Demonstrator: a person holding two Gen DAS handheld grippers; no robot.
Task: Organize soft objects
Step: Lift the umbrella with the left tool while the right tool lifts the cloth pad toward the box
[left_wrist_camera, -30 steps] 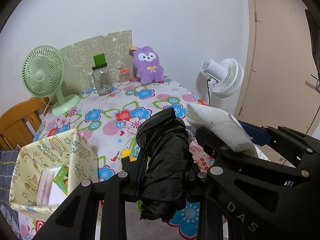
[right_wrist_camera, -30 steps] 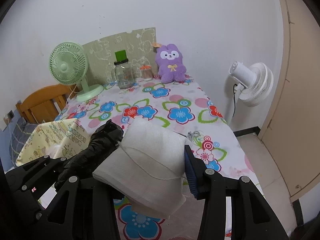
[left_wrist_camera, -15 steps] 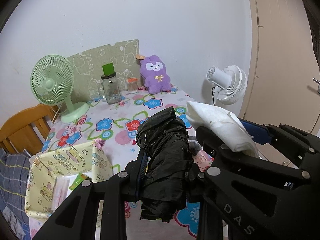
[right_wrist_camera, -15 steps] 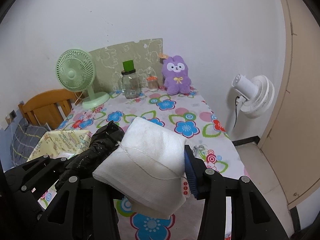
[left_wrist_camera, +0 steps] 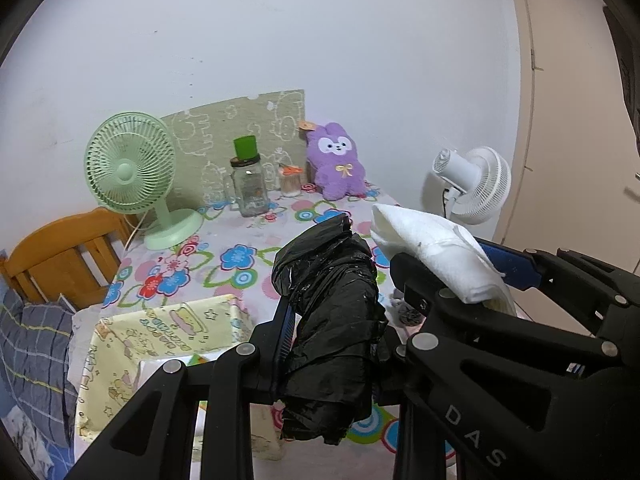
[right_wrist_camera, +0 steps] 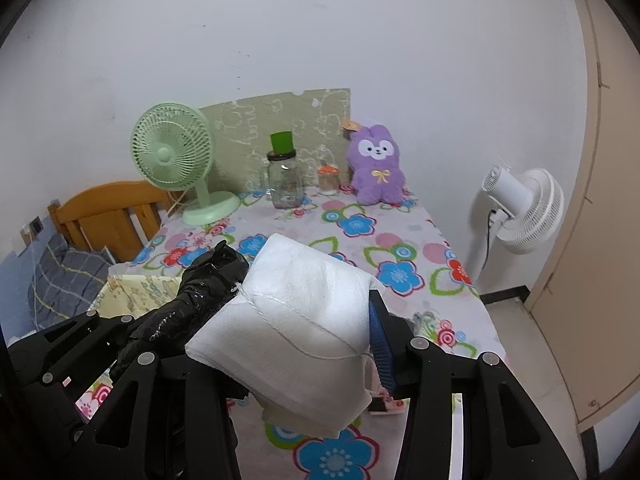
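Observation:
My left gripper point(left_wrist_camera: 332, 344) is shut on a crumpled black plastic bag point(left_wrist_camera: 332, 312), held above the near part of the table. My right gripper point(right_wrist_camera: 304, 332) is shut on a folded white cloth bundle tied with string point(right_wrist_camera: 296, 312), just right of the left gripper. The white bundle also shows in the left wrist view point(left_wrist_camera: 432, 252), and the black bag in the right wrist view point(right_wrist_camera: 200, 292). A yellow patterned fabric box point(left_wrist_camera: 168, 336) sits open at the table's near left, below and left of the black bag. A purple plush rabbit point(left_wrist_camera: 338, 168) sits at the back.
The flowered table point(right_wrist_camera: 360, 236) holds a green desk fan point(left_wrist_camera: 132, 176), a glass jar with green lid point(left_wrist_camera: 248, 184) and a small jar point(left_wrist_camera: 290, 182) before a green board. A wooden chair point(left_wrist_camera: 60, 256) stands left; a white fan point(right_wrist_camera: 524, 212) and a door stand right.
Both grippers have risen and pulled back from the table, still holding their loads. The table and the yellow box now lie farther off and lower in view.

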